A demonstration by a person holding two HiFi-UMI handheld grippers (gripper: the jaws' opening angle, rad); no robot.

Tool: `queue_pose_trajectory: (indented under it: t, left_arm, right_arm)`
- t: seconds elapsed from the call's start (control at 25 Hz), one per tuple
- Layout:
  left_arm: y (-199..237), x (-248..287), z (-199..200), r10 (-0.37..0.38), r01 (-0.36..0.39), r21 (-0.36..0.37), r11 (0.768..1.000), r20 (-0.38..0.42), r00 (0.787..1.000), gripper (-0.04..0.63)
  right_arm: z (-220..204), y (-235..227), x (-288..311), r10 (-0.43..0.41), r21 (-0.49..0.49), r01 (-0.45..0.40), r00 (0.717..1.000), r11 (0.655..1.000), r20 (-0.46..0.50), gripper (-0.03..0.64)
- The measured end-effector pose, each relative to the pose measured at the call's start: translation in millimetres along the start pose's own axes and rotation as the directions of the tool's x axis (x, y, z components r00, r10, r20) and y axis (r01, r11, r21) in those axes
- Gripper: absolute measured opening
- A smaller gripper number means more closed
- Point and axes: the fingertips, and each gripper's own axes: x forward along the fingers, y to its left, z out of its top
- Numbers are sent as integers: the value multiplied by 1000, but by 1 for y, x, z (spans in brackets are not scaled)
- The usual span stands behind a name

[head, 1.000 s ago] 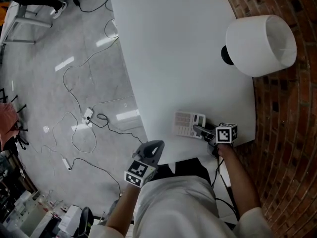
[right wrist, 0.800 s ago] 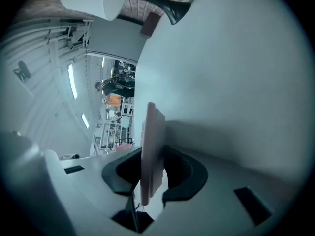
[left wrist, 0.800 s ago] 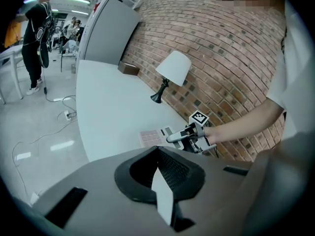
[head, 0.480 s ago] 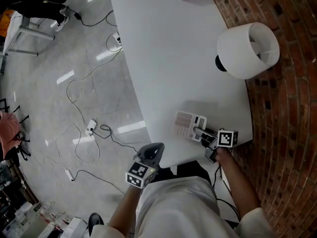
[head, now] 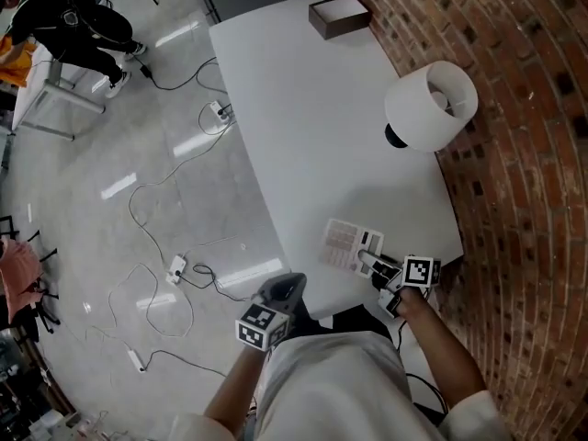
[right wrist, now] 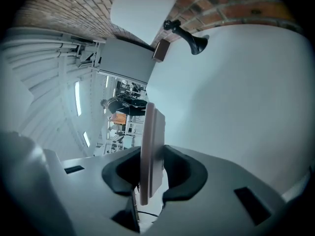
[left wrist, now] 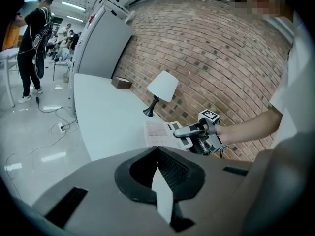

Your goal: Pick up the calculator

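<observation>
The calculator (head: 347,243), pale with rows of pinkish keys, hangs just above the near right corner of the white table (head: 294,127). My right gripper (head: 367,257) is shut on its near end, one finger lying over its top. In the right gripper view the calculator (right wrist: 150,151) stands edge-on between the black pads of the right gripper (right wrist: 150,176). The left gripper view shows the calculator (left wrist: 160,132) and the right gripper (left wrist: 189,131) over the table. My left gripper (head: 285,288) hovers off the table's near edge, jaws together, holding nothing; in its own view the left gripper (left wrist: 162,181) shows only a thin pale slit.
A white-shaded lamp (head: 427,104) on a black base stands at the table's right side by the brick wall (head: 524,154). A brown box (head: 340,15) lies at the far end. Cables and a power strip (head: 175,266) trail over the floor on the left.
My right gripper has risen with the calculator, which now hangs free of the table. The left gripper has risen a little too. The head view has pulled back and shows more of the table.
</observation>
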Motion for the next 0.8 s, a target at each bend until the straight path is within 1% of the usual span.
queue_pose_trajectory:
  t: [0.12, 0.24, 0.28, 0.36, 0.4, 0.48, 0.52, 0.6, 0.68, 0.8]
  left_arm:
    - [-1, -12, 1, -22, 22, 27, 999, -2, 1000, 6]
    - [-3, -25, 1, -51, 51, 46, 998, -6, 999, 6]
    - [-5, -29, 2, -66, 66, 40, 997, -8, 998, 6]
    - [-11, -36, 6, -112, 112, 3, 994, 0, 994, 6]
    - [-14, -39, 10, -136, 136, -14, 991, 9, 991, 6]
    - [-17, -45, 17, -164, 164, -11, 986, 15, 986, 6]
    - [-18, -47, 19, -168, 168, 7, 986, 10, 986, 6]
    - [-20, -50, 22, -172, 172, 40, 984, -1, 985, 6]
    - [-23, -51, 23, -178, 178, 52, 983, -4, 984, 6]
    - [-29, -53, 25, -186, 186, 73, 980, -6, 983, 6]
  right_arm:
    - [-3, 27, -9, 49, -16, -48, 997, 999, 55, 120]
    - [-9, 47, -22, 75, -2, -76, 990, 997, 120, 120]
    - [-10, 55, -28, 86, 8, -88, 985, 996, 147, 120]
    - [-13, 63, -39, 85, 46, -96, 976, 994, 198, 120]
    - [-14, 68, -44, 99, 70, -117, 969, 991, 226, 119]
    - [-16, 81, -53, 123, 97, -156, 951, 983, 282, 120]
    - [-18, 85, -58, 121, 99, -158, 944, 982, 306, 120]
    - [-22, 86, -69, 99, 85, -136, 935, 987, 340, 119]
    - [-25, 87, -81, 88, 60, -118, 926, 991, 368, 120]
    - [-29, 95, -95, 97, 63, -134, 906, 989, 411, 118]
